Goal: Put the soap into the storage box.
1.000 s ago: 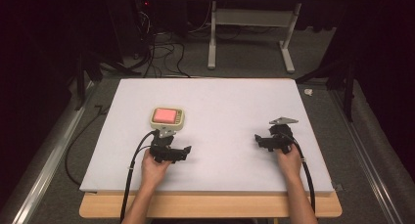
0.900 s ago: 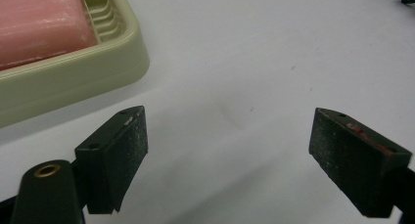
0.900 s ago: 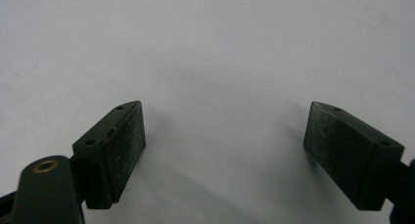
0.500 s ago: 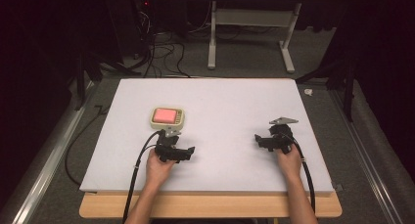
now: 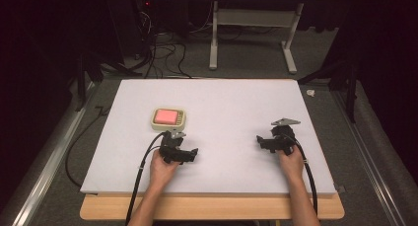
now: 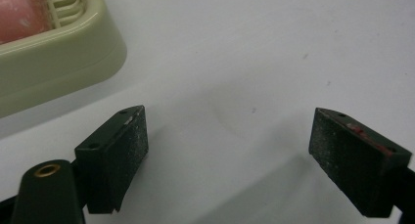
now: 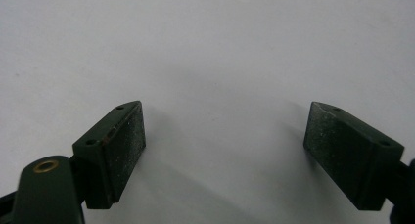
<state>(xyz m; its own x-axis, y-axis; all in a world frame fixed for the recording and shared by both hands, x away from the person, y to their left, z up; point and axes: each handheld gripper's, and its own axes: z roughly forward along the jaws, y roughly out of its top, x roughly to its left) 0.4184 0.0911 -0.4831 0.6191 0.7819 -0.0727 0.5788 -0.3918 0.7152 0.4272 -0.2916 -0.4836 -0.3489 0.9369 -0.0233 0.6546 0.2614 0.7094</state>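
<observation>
A cream plastic dish (image 5: 168, 117) holding something pink sits on the white board (image 5: 222, 107), left of centre. My left gripper (image 5: 178, 148) rests on the board just in front of the dish, held by a hand. In the left gripper view the dish's corner (image 6: 54, 53) lies at the upper left, beyond the left pad, and the gripper (image 6: 235, 160) stands open over bare board. My right gripper (image 5: 270, 139) sits low at the board's right side, held by the other hand. It too is open (image 7: 230, 155), with nothing between its pads.
The white board lies on a wooden table (image 5: 212, 208) whose front edge shows below it. Black cables (image 5: 140, 171) trail from both grippers toward the person. Beyond the board are a dark floor, tangled cables (image 5: 162, 53) and a white table frame (image 5: 251, 33).
The left gripper and its hand have shifted slightly right and forward beside the dish. The right gripper has stayed in place.
</observation>
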